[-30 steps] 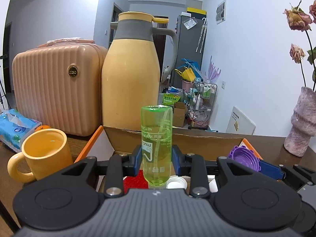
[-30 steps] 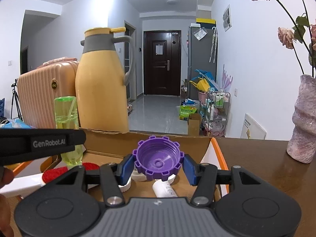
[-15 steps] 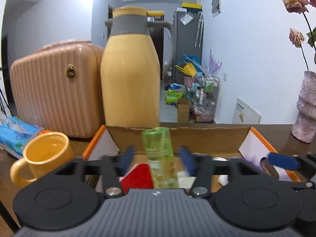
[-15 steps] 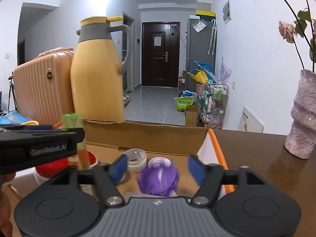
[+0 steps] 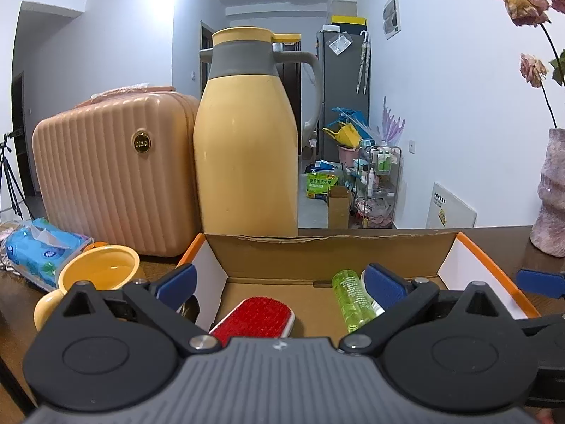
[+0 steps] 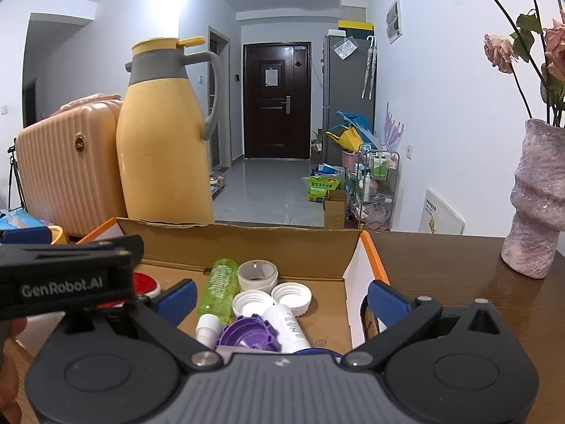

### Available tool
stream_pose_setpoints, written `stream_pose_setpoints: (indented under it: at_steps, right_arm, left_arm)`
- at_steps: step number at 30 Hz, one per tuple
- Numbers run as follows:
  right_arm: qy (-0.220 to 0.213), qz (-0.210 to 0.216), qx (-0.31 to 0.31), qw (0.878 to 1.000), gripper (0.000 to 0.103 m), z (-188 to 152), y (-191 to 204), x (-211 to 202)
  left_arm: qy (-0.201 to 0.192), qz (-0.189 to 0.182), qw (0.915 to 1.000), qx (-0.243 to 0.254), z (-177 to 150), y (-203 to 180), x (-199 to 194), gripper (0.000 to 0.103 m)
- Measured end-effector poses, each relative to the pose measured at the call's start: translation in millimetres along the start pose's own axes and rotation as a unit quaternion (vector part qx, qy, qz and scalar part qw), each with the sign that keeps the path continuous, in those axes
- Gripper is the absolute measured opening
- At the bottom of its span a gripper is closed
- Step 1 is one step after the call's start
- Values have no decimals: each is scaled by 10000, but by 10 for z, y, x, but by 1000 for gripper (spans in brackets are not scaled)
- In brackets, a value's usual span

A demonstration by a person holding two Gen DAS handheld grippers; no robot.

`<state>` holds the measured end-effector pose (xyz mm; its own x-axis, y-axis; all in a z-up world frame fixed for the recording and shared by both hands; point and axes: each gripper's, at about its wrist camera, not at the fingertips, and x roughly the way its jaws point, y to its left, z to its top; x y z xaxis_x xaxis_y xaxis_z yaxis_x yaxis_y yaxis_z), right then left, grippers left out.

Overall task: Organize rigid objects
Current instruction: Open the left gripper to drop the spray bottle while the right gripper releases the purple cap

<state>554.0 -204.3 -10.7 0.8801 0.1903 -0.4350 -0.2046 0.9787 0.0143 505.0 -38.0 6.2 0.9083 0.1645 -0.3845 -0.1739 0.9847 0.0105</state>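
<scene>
- Left wrist view: the left gripper (image 5: 279, 282) hangs over an open cardboard box (image 5: 328, 251), its blue fingers (image 5: 174, 281) spread wide and opening, with nothing pressed between them.
- On the box floor a green bottle (image 5: 351, 300) lies on its side at about 4 o'clock, just beside the right-hand pad; a red brush (image 5: 254, 318) lies at about 6 o'clock.
- Behind the box at 12 o'clock stands a yellow thermos jug (image 5: 245, 162), with a peach suitcase (image 5: 113, 173) at 10 o'clock and a yellow mug (image 5: 99, 279) at 8 o'clock.
- Right wrist view: the right gripper (image 6: 280, 298) is also spread wide and opening, gripping nothing.
- Below it, at 6 o'clock, a purple cap (image 6: 249, 334) rests in the box among white lids (image 6: 291, 295) and a white tube (image 6: 287, 327).
- At 3 o'clock a pink vase (image 6: 536, 205) stands on the brown table (image 6: 441, 261).
</scene>
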Motion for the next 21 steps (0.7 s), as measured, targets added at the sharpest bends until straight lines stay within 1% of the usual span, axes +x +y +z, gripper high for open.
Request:
stream_pose_setpoints:
  at_steps: [8,21]
  right_arm:
    - [-23,-124,-122,9998,103,-20,20,-69]
    - [-134,-290,-230,9992,103,-115,8,-370]
  left_arm:
    - [-6,-39,9999,-124,26,37,-28,103]
    - [-162,-46,9997,-186,-52,194,-299,103]
